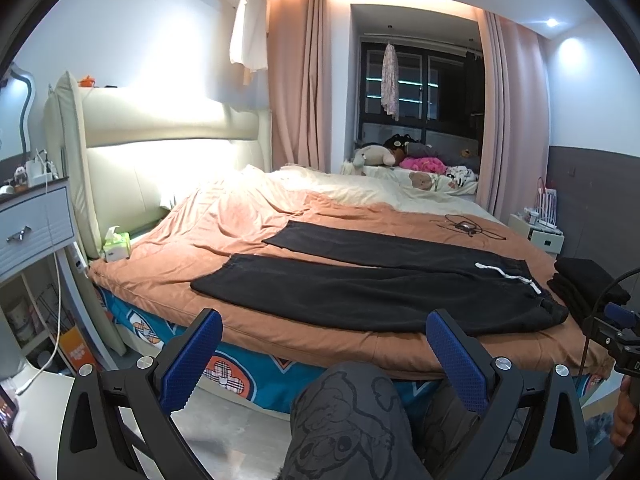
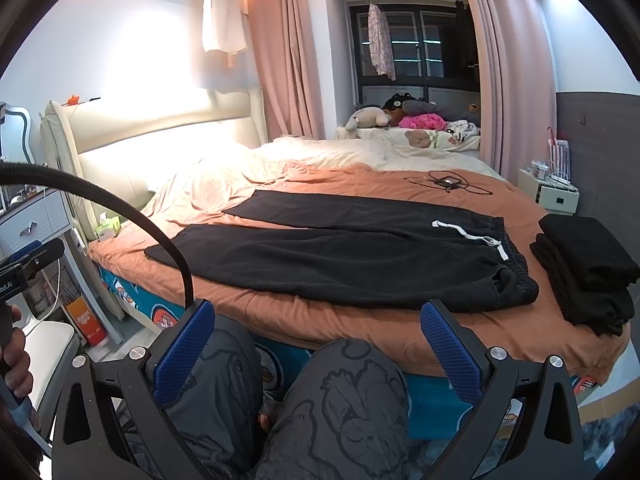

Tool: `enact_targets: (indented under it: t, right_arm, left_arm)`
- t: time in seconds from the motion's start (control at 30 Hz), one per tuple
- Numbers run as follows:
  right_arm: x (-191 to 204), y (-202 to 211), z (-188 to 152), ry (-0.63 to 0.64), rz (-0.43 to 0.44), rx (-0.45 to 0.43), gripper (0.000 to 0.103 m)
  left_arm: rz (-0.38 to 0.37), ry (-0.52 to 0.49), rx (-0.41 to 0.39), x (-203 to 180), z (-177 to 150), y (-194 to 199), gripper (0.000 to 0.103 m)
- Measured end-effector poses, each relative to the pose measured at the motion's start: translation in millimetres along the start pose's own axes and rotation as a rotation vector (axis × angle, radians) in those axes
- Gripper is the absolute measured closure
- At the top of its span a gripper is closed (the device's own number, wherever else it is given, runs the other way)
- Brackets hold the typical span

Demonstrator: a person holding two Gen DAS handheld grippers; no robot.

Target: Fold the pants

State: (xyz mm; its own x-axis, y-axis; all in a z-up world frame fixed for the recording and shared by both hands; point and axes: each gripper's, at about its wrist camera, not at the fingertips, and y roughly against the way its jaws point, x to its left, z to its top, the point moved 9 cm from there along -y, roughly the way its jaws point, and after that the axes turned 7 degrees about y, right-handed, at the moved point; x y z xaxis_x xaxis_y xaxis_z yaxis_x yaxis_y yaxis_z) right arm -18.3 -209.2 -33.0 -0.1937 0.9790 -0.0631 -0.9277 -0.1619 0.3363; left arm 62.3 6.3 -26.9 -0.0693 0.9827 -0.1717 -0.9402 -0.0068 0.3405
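Observation:
Black pants (image 1: 372, 288) lie flat on the orange bedspread (image 1: 224, 232), legs spread apart to the left, waistband with a white drawstring (image 1: 508, 274) at the right. They also show in the right wrist view (image 2: 340, 256), with the drawstring (image 2: 472, 236). My left gripper (image 1: 324, 332) is open and empty, held back from the bed's near edge, in front of the near leg. My right gripper (image 2: 316, 324) is open and empty, also short of the bed edge, in front of the waistband end.
A stack of folded black clothes (image 2: 584, 272) lies on the bed right of the pants. A black cable and device (image 2: 448, 182) lie further back. A tissue box (image 1: 116, 246) and nightstand (image 1: 32, 224) are at the left. The person's knees (image 2: 340, 400) are below the grippers.

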Motion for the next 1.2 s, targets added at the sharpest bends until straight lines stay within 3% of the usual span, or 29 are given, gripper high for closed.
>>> enact_targets:
  t: [0.83,1.2]
  right_arm:
    - [4,1,0,0.019,-0.017,0.000,0.000]
    - [-7,-10,14,0.013,-0.008,-0.004,0.000]
  left_arm:
    - [-0.013,0.006,-0.002,8,-6,5,0.000]
    - [0.002,0.007,0.010,19,4,-15,0.000]
